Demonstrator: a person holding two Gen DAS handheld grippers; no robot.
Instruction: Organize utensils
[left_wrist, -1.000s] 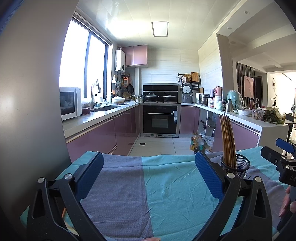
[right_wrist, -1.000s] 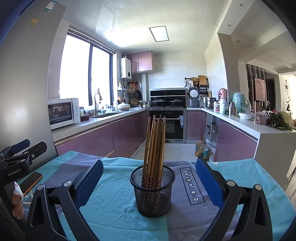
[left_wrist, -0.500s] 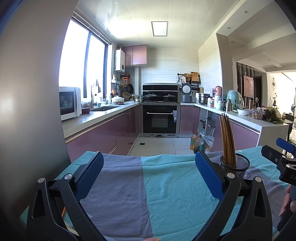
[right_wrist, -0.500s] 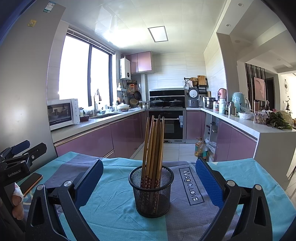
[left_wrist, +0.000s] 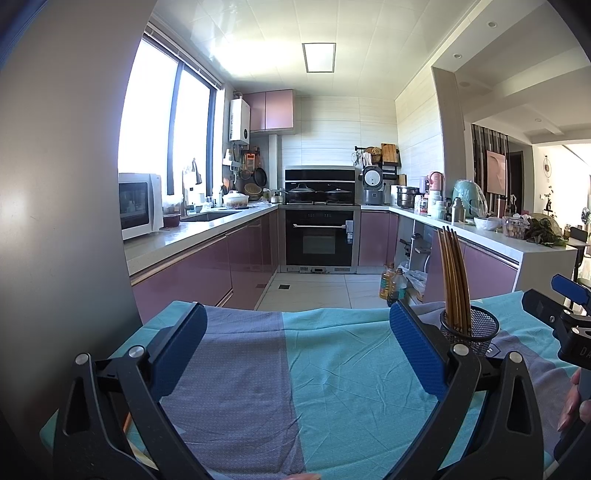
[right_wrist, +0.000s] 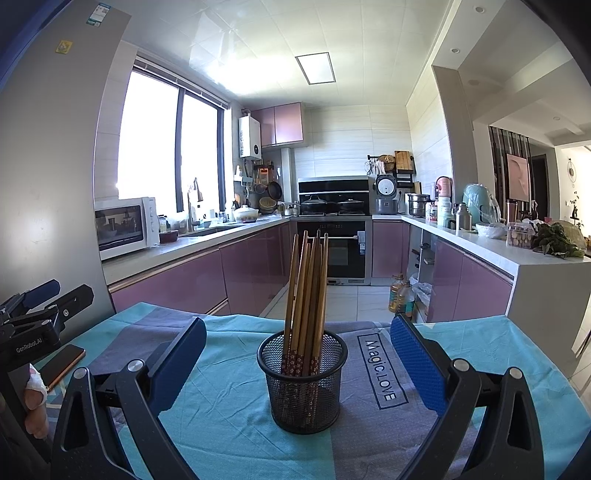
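Observation:
A black mesh holder (right_wrist: 303, 380) stands upright on the teal and grey tablecloth (right_wrist: 229, 413), filled with several wooden chopsticks (right_wrist: 308, 291). My right gripper (right_wrist: 297, 363) is open, its blue fingers (right_wrist: 417, 369) spread on either side of the holder without touching it. The left wrist view shows the same holder (left_wrist: 470, 329) with chopsticks (left_wrist: 453, 280) off to the right, just past the right finger. My left gripper (left_wrist: 295, 352) is open over bare cloth (left_wrist: 332, 387), with nothing between its fingers.
A phone (right_wrist: 62, 363) lies on the cloth at the left, near the other gripper (right_wrist: 40, 314) and a hand (right_wrist: 35, 398). Beyond the table's far edge are a tiled floor, purple cabinets (right_wrist: 177, 284), an oven (left_wrist: 319, 240) and a white counter (right_wrist: 535, 258).
The right gripper has dipped or edged slightly, so the holder sits a little higher in its view. The left gripper has barely moved.

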